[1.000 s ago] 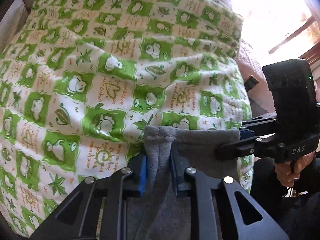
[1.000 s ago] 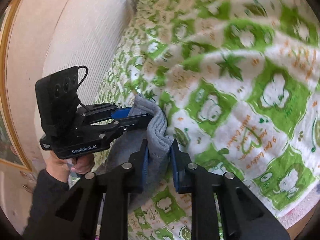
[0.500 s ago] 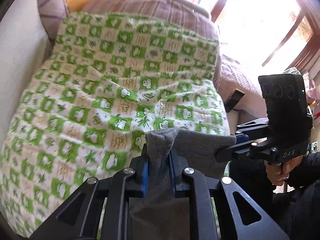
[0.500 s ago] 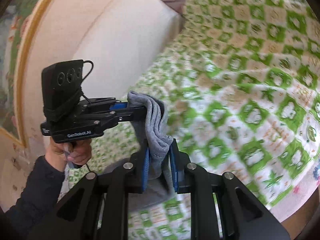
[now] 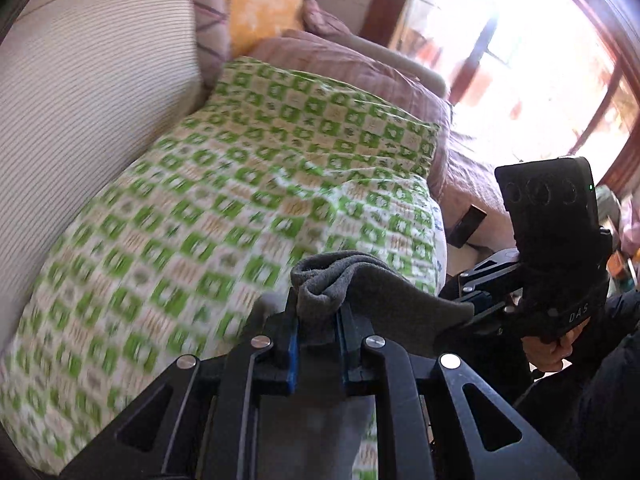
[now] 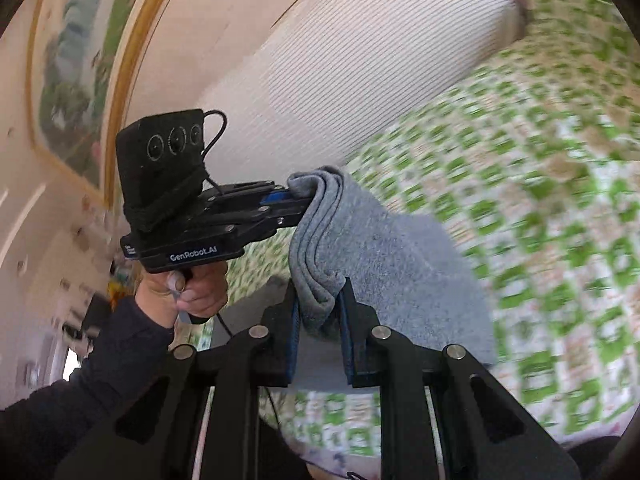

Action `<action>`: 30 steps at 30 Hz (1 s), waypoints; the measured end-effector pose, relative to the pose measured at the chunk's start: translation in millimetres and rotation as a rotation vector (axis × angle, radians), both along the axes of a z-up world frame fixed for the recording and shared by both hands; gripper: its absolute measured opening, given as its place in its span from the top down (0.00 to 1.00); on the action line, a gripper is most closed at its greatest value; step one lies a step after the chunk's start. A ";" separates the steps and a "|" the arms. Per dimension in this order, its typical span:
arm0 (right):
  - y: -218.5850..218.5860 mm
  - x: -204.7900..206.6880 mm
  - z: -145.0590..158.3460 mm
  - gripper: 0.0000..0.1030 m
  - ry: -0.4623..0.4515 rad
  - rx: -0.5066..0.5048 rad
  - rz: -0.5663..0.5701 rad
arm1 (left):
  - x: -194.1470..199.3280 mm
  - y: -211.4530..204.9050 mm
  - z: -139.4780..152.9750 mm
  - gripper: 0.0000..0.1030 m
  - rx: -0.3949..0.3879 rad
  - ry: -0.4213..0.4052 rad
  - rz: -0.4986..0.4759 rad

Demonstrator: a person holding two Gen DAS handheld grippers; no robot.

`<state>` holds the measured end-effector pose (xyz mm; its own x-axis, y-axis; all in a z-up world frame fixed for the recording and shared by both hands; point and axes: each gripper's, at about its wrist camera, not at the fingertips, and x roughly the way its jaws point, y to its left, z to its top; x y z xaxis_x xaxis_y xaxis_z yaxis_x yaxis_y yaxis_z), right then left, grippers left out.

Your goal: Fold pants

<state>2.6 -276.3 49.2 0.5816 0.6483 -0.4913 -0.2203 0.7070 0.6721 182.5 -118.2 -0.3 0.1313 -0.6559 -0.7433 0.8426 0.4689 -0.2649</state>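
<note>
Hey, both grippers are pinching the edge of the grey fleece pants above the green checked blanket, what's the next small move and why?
Probably carry the grey fleece pants forward and lower them onto the green checked blanket. The left gripper and right gripper each clamp a bunched edge, and the cloth hangs in the air, so it likely needs laying flat before folding.

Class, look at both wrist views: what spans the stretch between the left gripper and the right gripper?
A taut edge of the grey pants runs from the left gripper to the right gripper, both clamped on it. Both wrist views show it; nothing else lies between.
</note>
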 end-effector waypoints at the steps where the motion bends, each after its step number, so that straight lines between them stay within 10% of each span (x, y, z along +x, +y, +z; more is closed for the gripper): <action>1: 12.3 1.8 -1.3 0.82 0.004 -0.005 0.026 | -3.8 11.2 -0.8 0.88 -0.007 0.002 0.016; 18: 190.4 47.9 -87.4 0.83 0.200 -0.050 0.366 | -31.2 167.1 -91.4 0.88 0.010 0.116 0.267; 30: 220.2 67.2 -144.3 0.78 0.320 -0.093 0.429 | -33.6 194.5 -148.1 0.81 0.035 0.208 0.350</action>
